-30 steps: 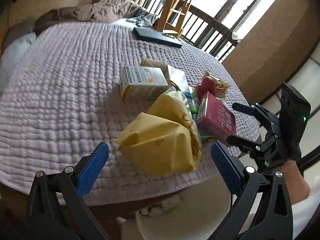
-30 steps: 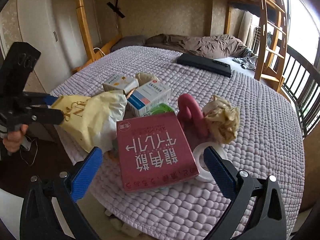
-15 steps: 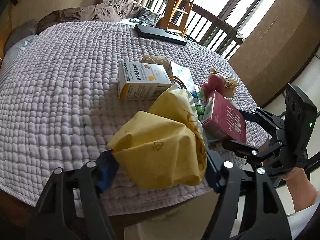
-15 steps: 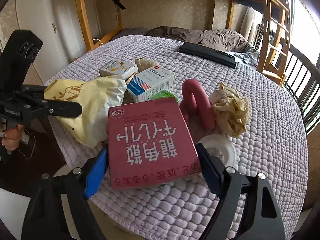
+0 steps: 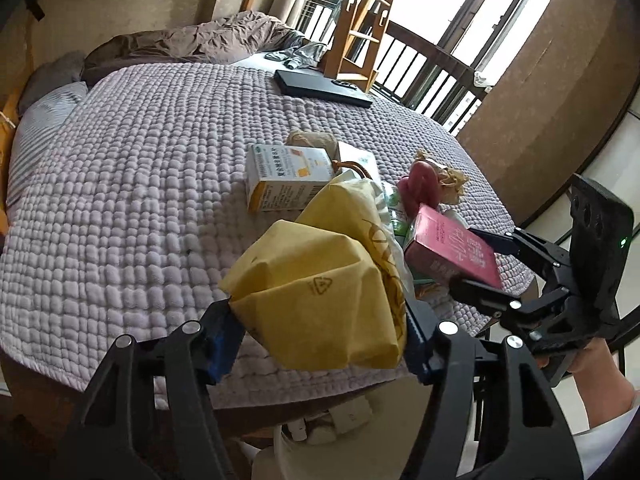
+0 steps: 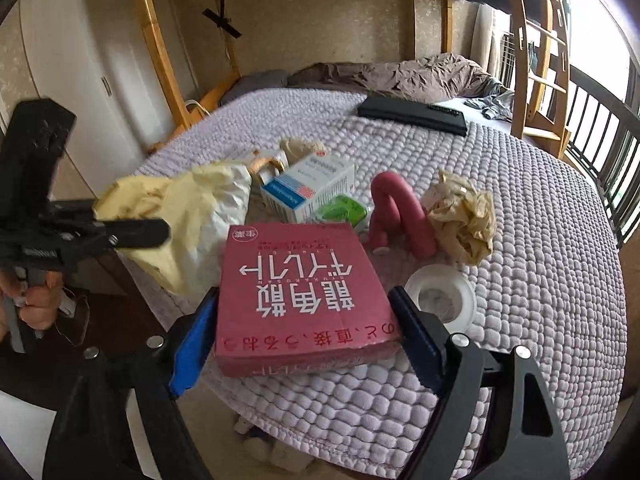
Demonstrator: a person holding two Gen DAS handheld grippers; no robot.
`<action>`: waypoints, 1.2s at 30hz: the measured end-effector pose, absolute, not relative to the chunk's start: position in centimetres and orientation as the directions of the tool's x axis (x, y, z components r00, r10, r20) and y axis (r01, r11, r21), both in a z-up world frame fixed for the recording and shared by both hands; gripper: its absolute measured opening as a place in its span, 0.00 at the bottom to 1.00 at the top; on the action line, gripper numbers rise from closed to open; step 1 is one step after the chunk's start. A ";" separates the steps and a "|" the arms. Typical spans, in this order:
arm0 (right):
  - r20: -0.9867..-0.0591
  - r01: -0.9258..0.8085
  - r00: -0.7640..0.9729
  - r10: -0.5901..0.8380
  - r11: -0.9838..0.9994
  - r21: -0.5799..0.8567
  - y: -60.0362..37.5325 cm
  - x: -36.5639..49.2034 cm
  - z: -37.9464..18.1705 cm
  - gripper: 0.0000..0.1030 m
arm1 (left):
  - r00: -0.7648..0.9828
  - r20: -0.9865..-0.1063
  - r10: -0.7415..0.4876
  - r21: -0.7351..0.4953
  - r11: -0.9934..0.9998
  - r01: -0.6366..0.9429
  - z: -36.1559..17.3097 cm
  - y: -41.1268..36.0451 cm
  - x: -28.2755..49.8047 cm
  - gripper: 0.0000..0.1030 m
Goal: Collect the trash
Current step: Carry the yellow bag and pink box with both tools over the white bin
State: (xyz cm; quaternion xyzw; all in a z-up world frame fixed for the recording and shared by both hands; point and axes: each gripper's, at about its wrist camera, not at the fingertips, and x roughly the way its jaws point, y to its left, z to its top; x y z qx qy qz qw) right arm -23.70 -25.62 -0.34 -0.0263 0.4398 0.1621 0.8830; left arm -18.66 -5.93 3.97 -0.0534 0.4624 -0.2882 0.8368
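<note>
Two grips: yellow bag [image 5: 320, 300] pinched between left jaws, red box [image 6: 300, 296] clamped between right jaws.

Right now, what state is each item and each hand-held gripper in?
Left hand-held gripper: shut on yellow bag.
Right hand-held gripper: shut on red box.
Yellow bag: crumpled, gripped.
Red box: closed, gripped at both sides.
White and orange box: closed, lying on bedspread.
Blue and white box: closed, on its side.
Paper wad: crumpled.
Laptop: closed.
</note>
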 end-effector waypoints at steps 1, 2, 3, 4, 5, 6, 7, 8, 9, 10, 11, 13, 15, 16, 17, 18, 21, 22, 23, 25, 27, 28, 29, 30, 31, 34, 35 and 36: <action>-0.792 -0.305 0.557 0.249 0.949 0.084 -25.4 -23.6 -0.6 0.79 | 0.406 -0.747 -0.527 -0.353 0.831 0.430 3.9 -5.8 -18.7 0.64; -0.801 -0.305 0.550 0.239 0.950 0.074 -25.2 -23.4 -1.0 0.80 | 0.407 -0.750 -0.521 -0.349 0.835 0.426 3.9 -6.0 -18.7 0.64; -0.803 -0.305 0.547 0.235 0.950 0.070 -25.1 -23.4 -1.1 0.83 | 0.407 -0.752 -0.518 -0.349 0.837 0.421 3.8 -5.8 -18.8 0.64; -0.806 -0.300 0.550 0.219 0.952 0.054 -24.8 -23.3 -1.4 0.89 | 0.407 -0.752 -0.518 -0.351 0.838 0.419 3.8 -5.7 -18.9 0.64; -0.805 -0.295 0.556 0.206 0.955 0.040 -24.7 -23.3 -1.4 0.91 | 0.408 -0.752 -0.518 -0.350 0.838 0.418 3.8 -5.6 -19.0 0.64; -0.801 -0.292 0.569 0.187 0.956 0.016 -24.4 -23.3 -1.4 0.91 | 0.410 -0.752 -0.516 -0.349 0.840 0.417 3.8 -5.5 -19.1 0.64; -0.799 -0.294 0.573 0.183 0.956 0.007 -24.2 -23.1 -1.4 0.91 | 0.413 -0.752 -0.514 -0.346 0.841 0.415 3.8 -5.4 -19.2 0.64; -0.798 -0.298 0.577 0.173 0.954 -0.009 -23.9 -23.0 -1.4 0.91 | 0.413 -0.753 -0.512 -0.346 0.842 0.414 3.8 -5.3 -19.2 0.64; -0.799 -0.297 0.580 0.156 0.954 -0.029 -23.6 -22.8 -1.5 0.91 | 0.414 -0.753 -0.511 -0.345 0.843 0.413 3.8 -5.2 -19.3 0.64; -0.800 -0.296 0.582 0.146 0.954 -0.041 -23.4 -22.6 -1.5 0.91 | 0.415 -0.754 -0.509 -0.344 0.844 0.411 3.8 -5.0 -19.3 0.64; -0.802 -0.297 0.581 0.140 0.953 -0.049 -23.2 -22.4 -1.5 0.89 | 0.420 -0.754 -0.505 -0.340 0.847 0.408 3.8 -4.8 -19.4 0.64; -0.808 -0.298 0.571 0.148 0.954 -0.036 -23.3 -22.0 -1.5 0.77 | 0.428 -0.751 -0.503 -0.339 0.850 0.403 4.1 -4.4 -19.4 0.64; -0.812 -0.283 0.561 0.159 0.959 -0.008 -23.6 -21.6 -1.4 0.77 | 0.435 -0.745 -0.506 -0.343 0.850 0.400 4.4 -4.1 -19.5 0.64; -0.810 -0.274 0.562 0.169 0.962 0.011 -23.9 -21.6 -1.2 0.77 | 0.440 -0.741 -0.507 -0.345 0.850 0.398 4.7 -3.8 -19.6 0.64; -0.806 -0.265 0.564 0.181 0.964 0.030 -24.2 -21.7 -1.0 0.77 | 0.443 -0.738 -0.508 -0.347 0.850 0.397 4.9 -3.7 -19.6 0.64; -0.803 -0.258 0.567 0.184 0.965 0.039 -24.4 -21.9 -0.8 0.77 | 0.446 -0.735 -0.510 -0.348 0.849 0.397 5.1 -3.5 -19.7 0.64; -0.791 -0.236 0.579 0.197 0.969 0.069 -25.0 -22.5 0.1 0.77 | 0.449 -0.730 -0.516 -0.352 0.846 0.400 5.7 -3.4 -19.9 0.64; -0.786 -0.229 0.585 0.201 0.970 0.077 -25.2 -22.8 0.5 0.77 | 0.449 -0.729 -0.517 -0.353 0.845 0.401 5.8 -3.4 -19.9 0.64; -0.781 -0.224 0.590 0.205 0.971 0.085 -25.4 -23.1 0.8 0.77 | 0.449 -0.727 -0.519 -0.353 0.844 0.404 5.9 -3.5 -20.0 0.64; -0.774 -0.216 0.597 0.209 0.972 0.096 -25.6 -23.7 1.4 0.77 | 0.448 -0.727 -0.520 -0.352 0.843 0.407 6.1 -3.7 -20.2 0.64; -0.767 -0.210 0.606 0.212 0.972 0.103 -25.7 -24.2 1.8 0.77 | 0.444 -0.727 -0.524 -0.353 0.840 0.413 6.2 -4.0 -20.5 0.64; -0.765 -0.207 0.608 0.213 0.973 0.106 -25.8 -24.5 2.1 0.77 | 0.443 -0.726 -0.527 -0.352 0.837 0.418 6.3 -4.2 -20.7 0.64; -0.762 -0.201 0.612 0.211 0.974 0.107 -25.8 -24.9 2.3 0.77 | 0.441 -0.725 -0.529 -0.352 0.835 0.423 6.3 -4.3 -20.8 0.64; -0.760 -0.197 0.615 0.209 0.974 0.109 -25.8 -25.1 2.4 0.77 | 0.439 -0.725 -0.531 -0.351 0.833 0.428 6.4 -4.5 -21.1 0.64; -0.759 -0.191 0.617 0.210 0.975 0.114 -26.0 -25.5 2.6 0.77 | 0.436 -0.724 -0.534 -0.351 0.830 0.433 6.5 -4.6 -21.3 0.64; -0.757 -0.177 0.620 0.208 0.976 0.123 -26.3 -26.4 2.9 0.77 | 0.426 -0.724 -0.543 -0.352 0.821 0.449 6.8 -5.0 -22.0 0.64; -0.756 -0.175 0.620 0.210 0.976 0.127 -26.4 -26.8 3.1 0.77 | 0.423 -0.724 -0.545 -0.350 0.819 0.455 6.8 -5.2 -22.3 0.64; -0.756 -0.171 0.621 0.208 0.977 0.128 -26.4 -27.2 3.2 0.77 | 0.420 -0.726 -0.545 -0.346 0.817 0.462 6.9 -5.4 -22.6 0.64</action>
